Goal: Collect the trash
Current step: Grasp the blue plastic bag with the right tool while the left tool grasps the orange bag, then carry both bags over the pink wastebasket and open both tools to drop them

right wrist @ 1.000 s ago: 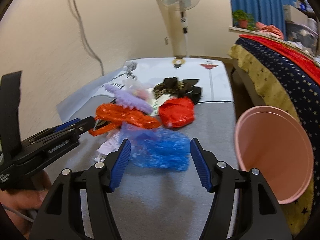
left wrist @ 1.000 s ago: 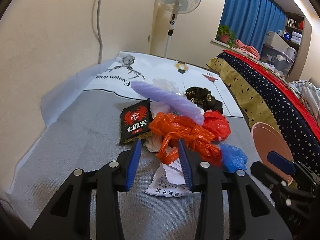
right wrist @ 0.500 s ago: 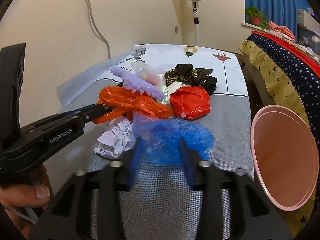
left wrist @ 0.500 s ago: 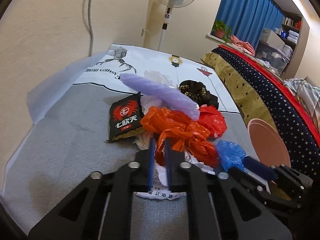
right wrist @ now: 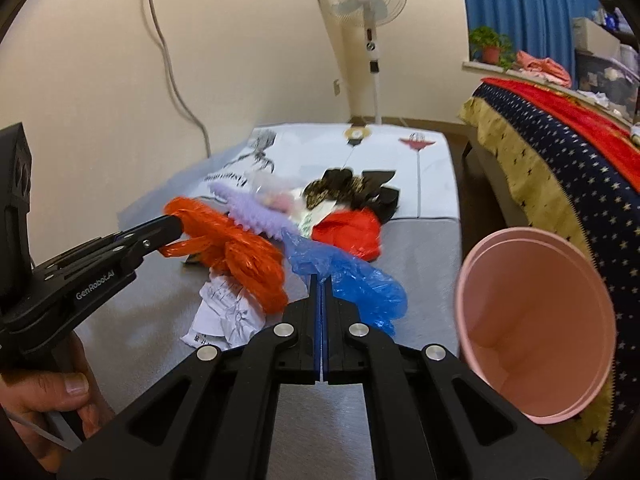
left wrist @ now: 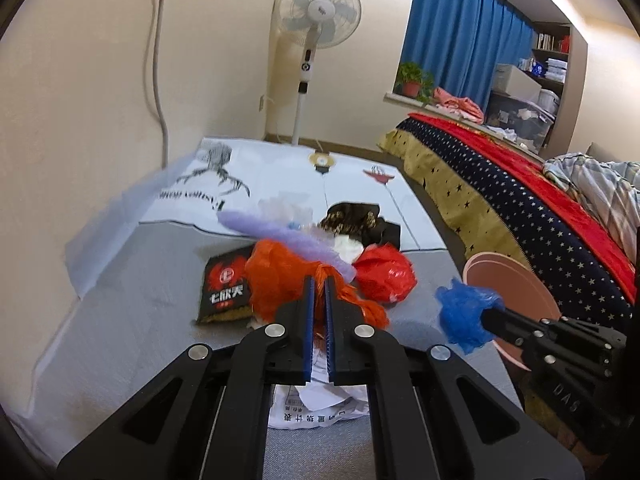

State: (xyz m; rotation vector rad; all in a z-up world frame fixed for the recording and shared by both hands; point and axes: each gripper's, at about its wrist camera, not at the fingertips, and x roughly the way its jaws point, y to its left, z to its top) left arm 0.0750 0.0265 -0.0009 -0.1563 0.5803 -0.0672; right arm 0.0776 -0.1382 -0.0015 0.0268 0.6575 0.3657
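Observation:
My left gripper is shut on a crumpled orange plastic bag, which hangs lifted off the trash heap; the right wrist view shows it pinched at one end. A blue plastic bag is clamped in my shut right gripper and hangs to the right of the tips. From the left wrist the blue bag bunches at the right gripper's tip. A pink bin lies on its side at the right, mouth toward me. Crumpled paper lies under the orange bag.
On the grey mat remain a black snack packet, a red bag, a purple bumpy strip and dark fabric. A bed runs along the right, a standing fan is at the back, and a hand holds the left gripper.
Both grippers went from open to shut, the left on the orange bag and the right on the blue bag. Both bags have since risen a little off the mat.

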